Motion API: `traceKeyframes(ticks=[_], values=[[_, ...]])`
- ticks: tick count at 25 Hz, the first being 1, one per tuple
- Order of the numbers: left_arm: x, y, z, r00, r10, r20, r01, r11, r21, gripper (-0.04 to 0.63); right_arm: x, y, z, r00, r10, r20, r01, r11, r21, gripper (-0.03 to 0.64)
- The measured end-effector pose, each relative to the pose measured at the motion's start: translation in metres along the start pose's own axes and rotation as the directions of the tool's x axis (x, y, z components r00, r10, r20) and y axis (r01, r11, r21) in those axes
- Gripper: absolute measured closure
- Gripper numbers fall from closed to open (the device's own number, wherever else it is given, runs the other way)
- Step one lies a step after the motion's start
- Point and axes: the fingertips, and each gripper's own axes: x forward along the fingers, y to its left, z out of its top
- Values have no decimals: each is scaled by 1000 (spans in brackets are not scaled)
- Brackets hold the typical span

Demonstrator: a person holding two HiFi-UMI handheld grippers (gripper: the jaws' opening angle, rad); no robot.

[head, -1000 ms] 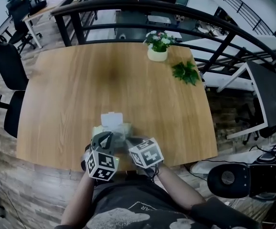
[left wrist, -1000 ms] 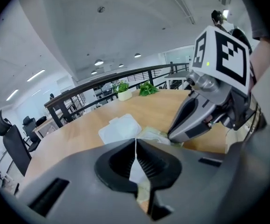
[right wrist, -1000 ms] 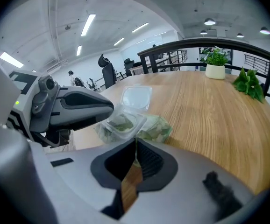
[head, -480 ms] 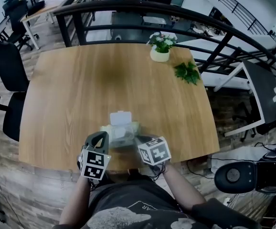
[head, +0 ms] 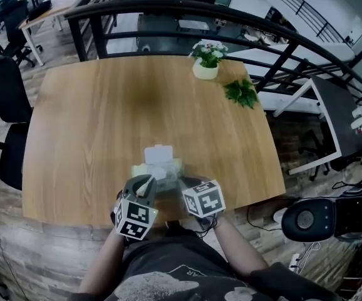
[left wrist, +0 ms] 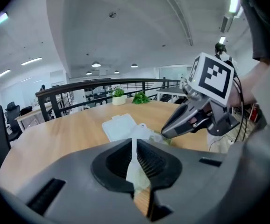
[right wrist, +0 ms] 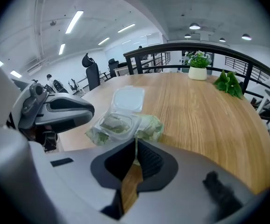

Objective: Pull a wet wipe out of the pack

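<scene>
A pale wooden tabletop (head: pixel 106 118) stands on an open office floor, with a black railing (head: pixel 168 8) curving behind its far edge and a black office chair (head: pixel 2 86) at its left side. Near the far edge a white pot of flowers (head: pixel 206 71) stands upright, and just beside it lies a green leafy sprig (head: pixel 242 93). These 2 things are well apart from the pack (head: pixel 159 171), which lies near the tabletop's near edge, in front of the person. Its clear lid (head: pixel 159 154) is flipped open and lies flat on the far side.

The left tongs (left wrist: pixel 135 148) are closed tight on 1 wet wipe (left wrist: pixel 137 176): a pale sheet runs up between the ribbed pads toward the pack's opening. The right tongs (right wrist: pixel 135 146) are also pressed together, pinching the near edge of the pack's pale green wrapper, with the opening and the lid just beyond their tips. The 2 tongs sit close together, either side of the pack's near end.
</scene>
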Motion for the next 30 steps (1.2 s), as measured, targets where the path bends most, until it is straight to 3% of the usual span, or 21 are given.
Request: traceKeyframes(ticks=[2,4,7,11,12,14,15,20,25,30], values=[[5,-9,-2,999,-31,-18,32,999,19,553,-4,-1,2,1000,-4,11,4,1000,7,589],[11,-17,-3,998,-48,-43,50,998,40,426,-8,-3,4,1000,-6,16,6,1000,11,589],[20,-18,2,998,-8,-61,12,998,68,412,-14,-7,7,1000,1,18,-1,1000,12,589],[32,-10,5,996,69,-54,-65,995,79,414,-13,-5,10,999,16,31,-16,1000,-4,589],[31,-8,6,996,77,-50,-73,994,79,439,-14,-4,12,999,21,37,-21,1000,-10,589],[29,-6,10,996,82,-39,-79,994,69,561,-16,-1,20,998,33,51,-32,999,-26,589],[27,-5,11,996,79,-33,-77,995,58,575,-17,0,24,997,41,58,-39,999,-38,589],[18,5,7,997,80,-11,-80,997,-9,581,-8,18,39,991,114,71,-100,980,-173,589],[11,13,1,997,76,-13,-76,995,-58,581,8,37,45,988,151,11,-142,946,-291,588],[8,17,-2,999,46,-14,-47,995,-92,581,24,51,46,981,186,-52,-192,923,-333,508]])
